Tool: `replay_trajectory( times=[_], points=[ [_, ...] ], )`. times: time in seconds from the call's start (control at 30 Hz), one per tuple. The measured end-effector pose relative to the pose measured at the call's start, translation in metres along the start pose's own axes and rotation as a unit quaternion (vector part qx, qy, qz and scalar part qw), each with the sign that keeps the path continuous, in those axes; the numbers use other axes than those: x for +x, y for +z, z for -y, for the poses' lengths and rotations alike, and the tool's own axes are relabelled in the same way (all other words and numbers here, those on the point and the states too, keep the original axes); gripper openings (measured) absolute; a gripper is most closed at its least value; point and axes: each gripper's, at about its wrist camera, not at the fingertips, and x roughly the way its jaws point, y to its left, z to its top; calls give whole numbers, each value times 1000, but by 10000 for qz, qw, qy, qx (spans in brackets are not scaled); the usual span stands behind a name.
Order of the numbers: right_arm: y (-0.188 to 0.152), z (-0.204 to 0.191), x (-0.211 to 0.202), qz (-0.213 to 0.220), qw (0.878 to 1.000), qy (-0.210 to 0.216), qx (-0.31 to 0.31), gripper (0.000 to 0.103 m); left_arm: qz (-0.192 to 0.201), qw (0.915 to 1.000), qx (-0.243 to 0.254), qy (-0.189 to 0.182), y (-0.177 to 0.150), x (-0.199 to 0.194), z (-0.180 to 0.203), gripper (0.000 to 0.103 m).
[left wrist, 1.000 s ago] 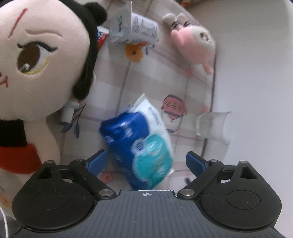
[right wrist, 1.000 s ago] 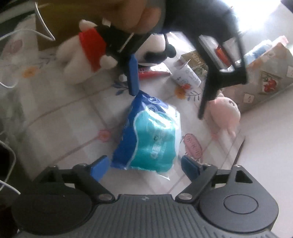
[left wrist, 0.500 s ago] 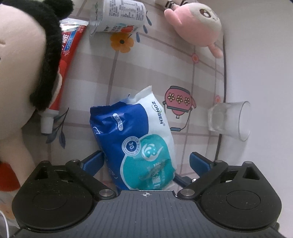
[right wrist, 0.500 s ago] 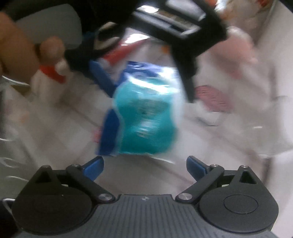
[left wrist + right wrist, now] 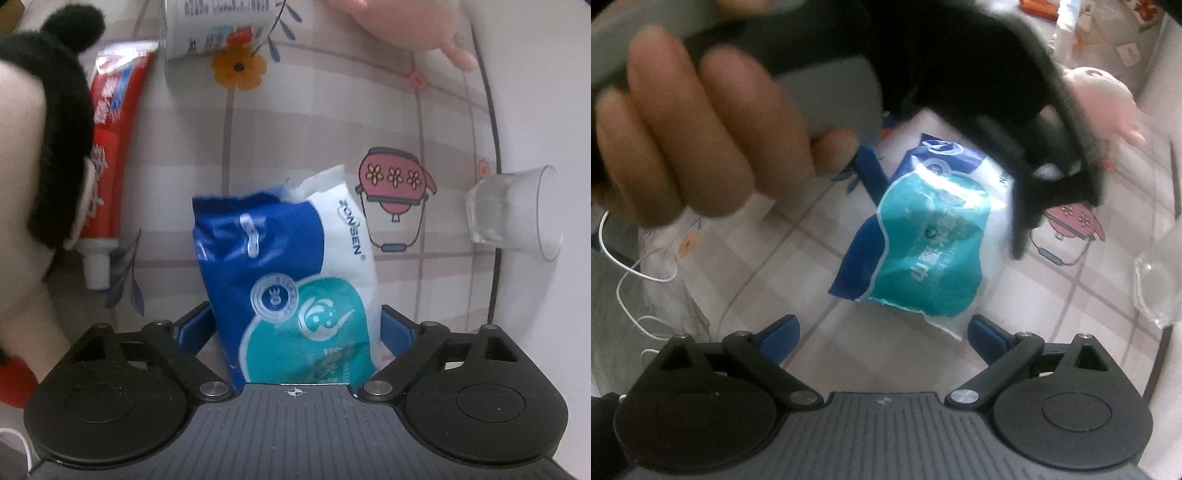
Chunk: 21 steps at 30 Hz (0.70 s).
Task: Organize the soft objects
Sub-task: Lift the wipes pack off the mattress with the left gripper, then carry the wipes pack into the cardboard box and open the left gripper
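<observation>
Where the checked cloth covers the tabletop [image 5: 295, 140], a blue, white and teal tissue pack [image 5: 291, 280] lies near the middle, its near end sitting between the blue pads of the left claw [image 5: 295, 326].

Left claw: partly closed, both pads at the pack's sides and seemingly touching the wrapper (firmness of the grip cannot be judged). The right wrist view shows this claw from outside, a blurred black frame held by the person's left hand [image 5: 683, 147], its blue fingers [image 5: 873, 173] straddling the far end of the pack [image 5: 923, 243].

Right claw [image 5: 884, 338]: wide open, holding nothing, just short of the pack's near corner, apart from it.

Other items, left wrist view:
- Black-haired plush doll [image 5: 40, 155], far left, with a red garment at its lower edge.
- Red toothpaste tube [image 5: 110, 158], left of the pack, white cap pointing near, partly tucked under the doll's hair.
- White printed container [image 5: 221, 29], lying at the far edge, above an orange flower print.
- Pink plush toy [image 5: 417, 26], far right, mostly cut off by the frame.
- Clear glass cup [image 5: 513, 214], lying on its side at the right, across the cloth's edge.

Right wrist view adds a thin white cable [image 5: 646, 273] looping at the left.
</observation>
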Motion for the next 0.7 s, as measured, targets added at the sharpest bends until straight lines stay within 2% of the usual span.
replay_trajectory(
  times=[0.07,0.27,0.37,0.5,0.7],
  points=[
    [-2,3,-3,9,9999,-71,89,99,76,10000,38,-6,-2,-2,1,83],
    [-9,13,-20,119,9986,-422,311,99,177,9998,73,12,-8,-11,-3,79],
    [-15,21,-32,159,9964,-583,594,99,313,9994,94,-121,-13,-28,-7,79],
    [-29,25,-41,121,9910,-794,1069,99,660,9969,117,-412,-26,-64,-13,79],
    [-47,31,-68,198,9787,-1273,1600,99,1381,9861,123,-918,-50,-141,-32,79]
  ],
)
